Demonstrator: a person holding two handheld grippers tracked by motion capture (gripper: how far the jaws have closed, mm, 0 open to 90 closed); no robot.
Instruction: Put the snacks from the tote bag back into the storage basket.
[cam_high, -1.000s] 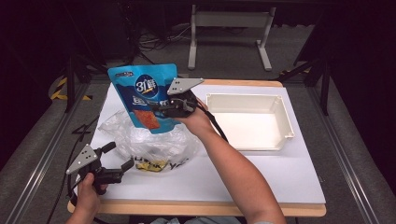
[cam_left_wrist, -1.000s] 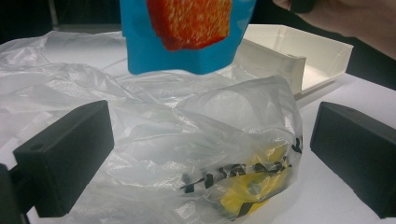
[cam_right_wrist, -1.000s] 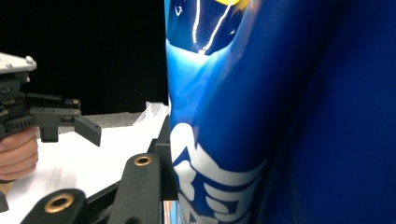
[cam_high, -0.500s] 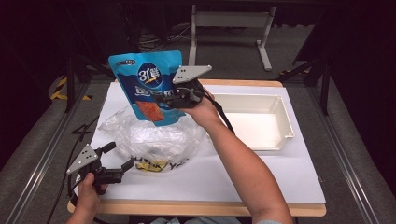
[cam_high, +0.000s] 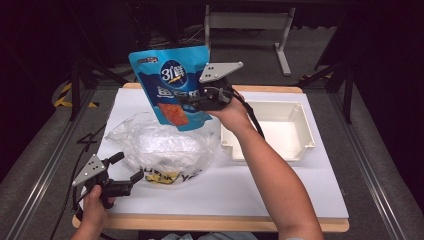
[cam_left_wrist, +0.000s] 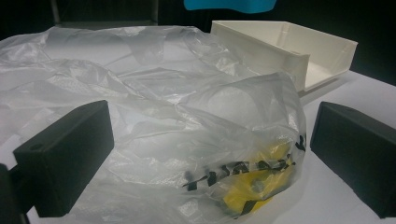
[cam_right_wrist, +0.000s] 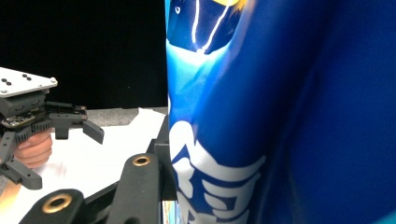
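A blue snack pouch (cam_high: 170, 85) hangs upright in the air over the table's back left, and my right gripper (cam_high: 189, 103) is shut on its right edge. In the right gripper view the pouch (cam_right_wrist: 280, 116) stands close up, against one black jaw. A crumpled clear plastic bag (cam_high: 160, 145) with yellow and black print lies below it on the white table cover. My left gripper (cam_high: 127, 167) is open at the table's front left, just beside the bag. In the left gripper view the bag (cam_left_wrist: 163, 116) lies between its wide-apart jaws without touching them.
A shallow white tray (cam_high: 300, 150) stands at the right of the table, beside the bag, and shows beyond the bag as the tray (cam_left_wrist: 280, 46). Dark floor and metal frame legs surround the table. The person's right forearm (cam_high: 270, 175) crosses the table's middle.
My right gripper has lifted the blue pouch higher and a little to the right, toward the tray. The left gripper and the plastic bag have stayed put.
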